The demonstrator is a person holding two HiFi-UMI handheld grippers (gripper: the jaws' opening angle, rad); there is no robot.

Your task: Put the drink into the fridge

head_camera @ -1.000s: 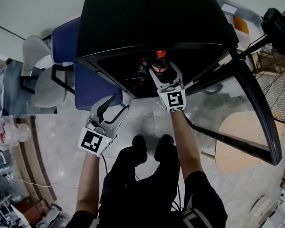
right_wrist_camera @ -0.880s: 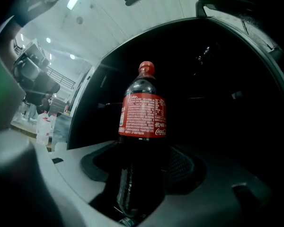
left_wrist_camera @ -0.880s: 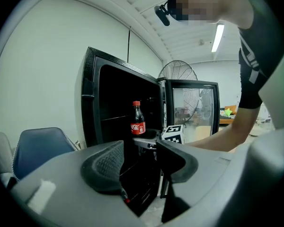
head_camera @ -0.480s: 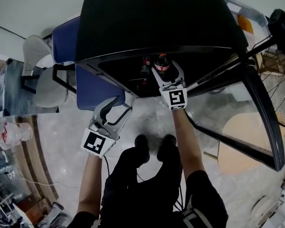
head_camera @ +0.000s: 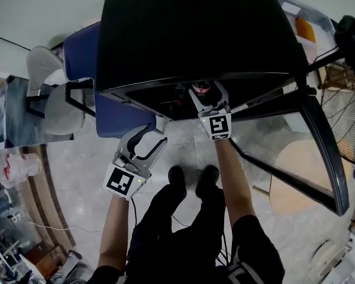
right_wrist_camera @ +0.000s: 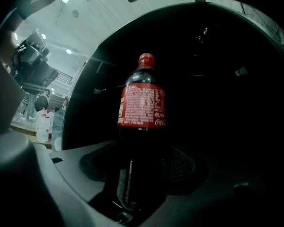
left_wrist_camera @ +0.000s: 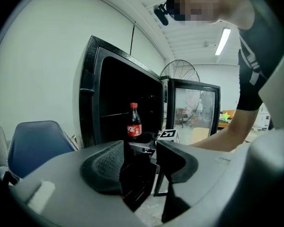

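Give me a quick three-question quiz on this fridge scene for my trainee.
1. True or false: the cola bottle stands upright between the jaws of the right gripper.
2. What sits between the jaws of the left gripper? A nothing, B the bottle, C a cable.
3. Fill in: the glass door of the fridge stands ___.
Key: 1 true; 2 A; 3 open.

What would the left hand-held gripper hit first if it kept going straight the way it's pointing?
Probably the right hand-held gripper, whose jaws have just been opening with the cola bottle between them at the fridge opening; depth is unclear.
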